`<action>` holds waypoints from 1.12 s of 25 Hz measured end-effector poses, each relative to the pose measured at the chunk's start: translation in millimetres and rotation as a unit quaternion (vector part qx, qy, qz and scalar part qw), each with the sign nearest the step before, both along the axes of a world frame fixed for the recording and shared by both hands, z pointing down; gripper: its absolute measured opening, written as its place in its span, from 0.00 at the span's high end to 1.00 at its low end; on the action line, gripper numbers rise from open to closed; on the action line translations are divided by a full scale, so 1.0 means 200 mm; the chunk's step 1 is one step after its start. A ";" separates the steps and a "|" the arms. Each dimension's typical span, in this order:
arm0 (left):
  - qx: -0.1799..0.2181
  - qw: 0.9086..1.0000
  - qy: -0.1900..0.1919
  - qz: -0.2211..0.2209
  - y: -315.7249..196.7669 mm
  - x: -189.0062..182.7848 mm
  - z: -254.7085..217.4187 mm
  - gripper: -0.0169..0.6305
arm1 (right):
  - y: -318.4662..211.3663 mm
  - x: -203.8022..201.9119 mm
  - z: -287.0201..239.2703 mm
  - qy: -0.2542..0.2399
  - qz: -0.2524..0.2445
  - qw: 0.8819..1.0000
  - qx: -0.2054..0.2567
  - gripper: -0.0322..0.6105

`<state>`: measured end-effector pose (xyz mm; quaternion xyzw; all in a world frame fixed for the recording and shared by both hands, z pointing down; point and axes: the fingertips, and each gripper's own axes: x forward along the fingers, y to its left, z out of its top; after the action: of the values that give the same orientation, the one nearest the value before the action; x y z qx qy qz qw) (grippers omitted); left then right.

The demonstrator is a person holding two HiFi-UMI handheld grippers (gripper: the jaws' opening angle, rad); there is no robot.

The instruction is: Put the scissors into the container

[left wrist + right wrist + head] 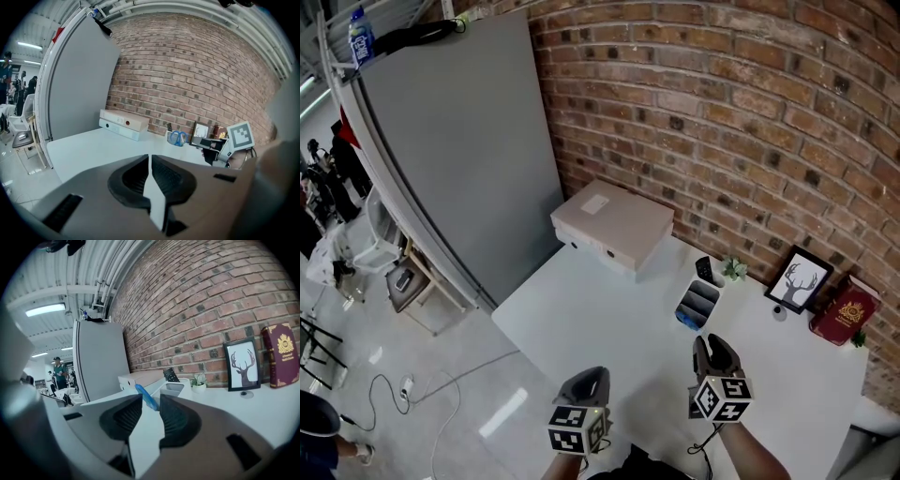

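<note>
The scissors stand in the white desk container at the table's back, blue handles up; the handles also show in the left gripper view. My right gripper sits just short of the container, open, with nothing between its pads. In the right gripper view the blue scissors handle leans out of the container just beyond the parted jaws of the right gripper. My left gripper hovers over the table's near edge; its jaws are together and empty in the left gripper view.
A white box file lies at the table's back left beside a tall grey cabinet. A deer picture, a red book and a small plant stand along the brick wall. A black remote sticks out of the container.
</note>
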<state>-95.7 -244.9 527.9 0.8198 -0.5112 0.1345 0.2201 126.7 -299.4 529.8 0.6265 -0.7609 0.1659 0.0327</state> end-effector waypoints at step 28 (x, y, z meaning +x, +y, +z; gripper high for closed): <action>0.024 1.000 -0.001 0.015 0.03 0.03 -0.07 0.94 | 0.43 -0.23 -0.14 -0.004 -0.057 0.998 -0.038 0.95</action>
<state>-89.7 -238.3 514.6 0.8326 -0.5018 0.1264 0.1974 81.5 -213.4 500.8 0.5796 -0.7886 0.1954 0.0628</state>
